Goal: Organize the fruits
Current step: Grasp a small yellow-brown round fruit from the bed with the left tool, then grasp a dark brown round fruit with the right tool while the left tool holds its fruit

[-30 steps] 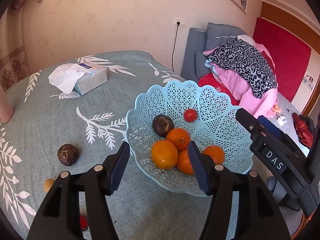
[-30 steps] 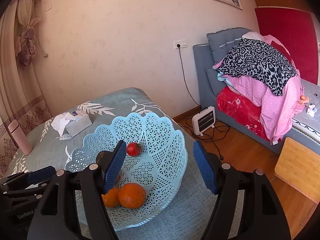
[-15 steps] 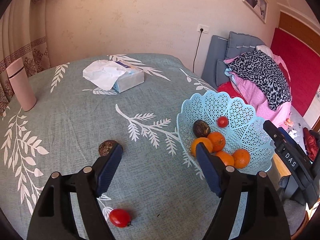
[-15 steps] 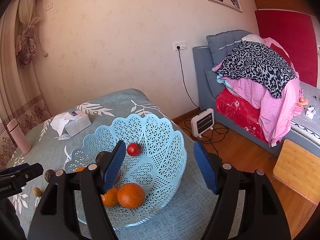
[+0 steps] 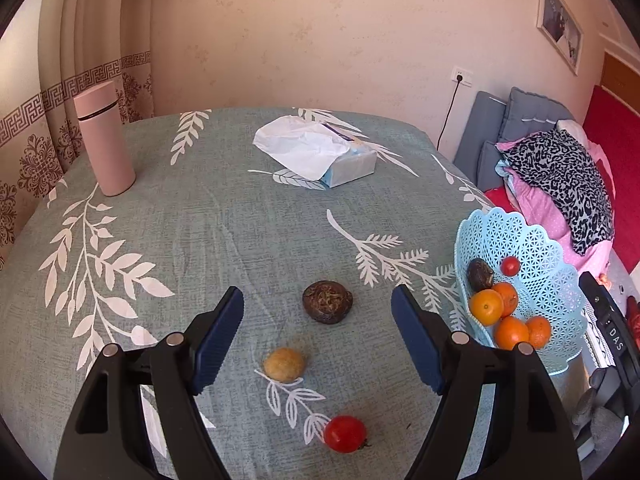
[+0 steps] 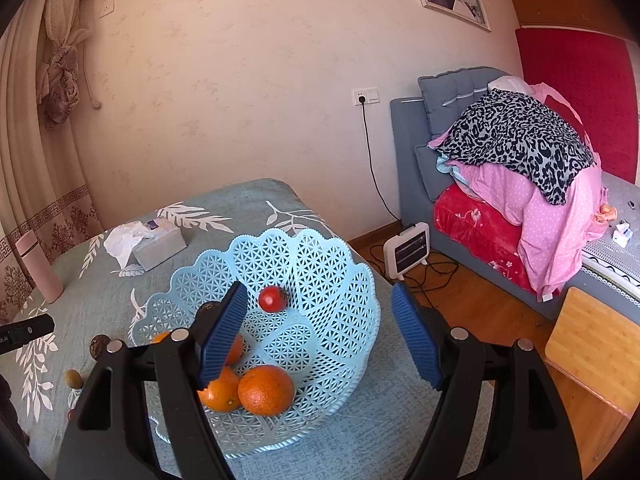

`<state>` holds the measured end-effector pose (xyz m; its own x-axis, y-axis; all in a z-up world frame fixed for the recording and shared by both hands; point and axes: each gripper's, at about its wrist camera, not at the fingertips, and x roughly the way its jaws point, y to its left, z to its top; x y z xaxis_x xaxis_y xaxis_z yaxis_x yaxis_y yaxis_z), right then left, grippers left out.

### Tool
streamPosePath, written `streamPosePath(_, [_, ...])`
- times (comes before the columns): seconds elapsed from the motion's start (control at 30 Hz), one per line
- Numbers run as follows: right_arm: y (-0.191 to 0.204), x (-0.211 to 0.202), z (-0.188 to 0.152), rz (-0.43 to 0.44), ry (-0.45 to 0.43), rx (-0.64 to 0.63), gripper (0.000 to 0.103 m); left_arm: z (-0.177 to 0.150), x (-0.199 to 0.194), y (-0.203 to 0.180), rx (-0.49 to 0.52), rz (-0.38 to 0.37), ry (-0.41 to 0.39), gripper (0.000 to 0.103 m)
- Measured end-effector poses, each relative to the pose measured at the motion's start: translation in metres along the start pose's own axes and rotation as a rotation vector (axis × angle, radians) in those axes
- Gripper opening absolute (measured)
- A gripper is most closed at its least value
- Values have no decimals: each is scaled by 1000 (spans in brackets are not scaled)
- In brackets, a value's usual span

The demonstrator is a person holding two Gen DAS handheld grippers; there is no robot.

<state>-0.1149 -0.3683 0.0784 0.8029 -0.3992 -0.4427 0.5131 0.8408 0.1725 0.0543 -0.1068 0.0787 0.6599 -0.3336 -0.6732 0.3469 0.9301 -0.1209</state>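
Both sets of jaws stand wide apart with nothing between them: the left gripper (image 5: pixel 318 338) fills the lower part of the left wrist view, its ribbed blue pads (image 5: pixel 218 340) framing loose fruit on the table, and the right gripper (image 6: pixel 320 334) does the same in the right wrist view over the basket (image 6: pixel 332 280). Covering the table is a grey-green woven tablecloth (image 5: pixel 200 232) printed with white leaf sprays. Near the frame centre of the left wrist view lies a dark brown, wrinkled, rough-skinned round fruit (image 5: pixel 327 303); just below it sits a small tan, matte, roundish fruit (image 5: pixel 284 364), and near the bottom edge a glossy red tomato (image 5: pixel 345 433). All three are apart from one another. At the right edge the pale blue plastic basket (image 5: pixel 536 248), lattice-walled with a scalloped rim, holds four smooth oranges (image 5: pixel 486 307), another dark wrinkled fruit (image 5: pixel 479 275) and a second small tomato (image 5: pixel 510 266). In the right wrist view the basket fills the centre, with two oranges (image 6: pixel 266 390) at its near side and the tomato (image 6: pixel 273 299) higher up. A smooth pink cylindrical flask (image 5: pixel 105 138) stands upright at upper left, and a soft tissue pack (image 5: pixel 320 152) with crumpled white paper lies at upper centre.
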Motion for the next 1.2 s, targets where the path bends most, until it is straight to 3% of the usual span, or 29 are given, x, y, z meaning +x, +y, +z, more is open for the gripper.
streamPosePath(0.3, [11, -3, -2, 4, -19, -51, 83, -25, 23, 11, -11, 29, 83, 74])
streamPosePath(0.37, [10, -3, -2, 4, -18, -50, 83, -29, 30, 11, -9, 34, 108, 65])
streamPosePath(0.67, [15, -3, -4, 6, -15, -72, 83, -41, 52, 14, -5, 55, 172, 44])
streamPosePath(0.87, [20, -4, -6, -7, -27, -98, 83, -44, 46, 16, -6, 43, 157, 29])
streamPosePath(1.07, [34, -9, -8, 0, -32, -148, 83, -44, 23, 24, -33, 43, 101, 29])
streamPosePath(1.2, [53, -13, -6, 59, -15, -180, 83, -41, 5, 34, -64, 50, 55, 29])
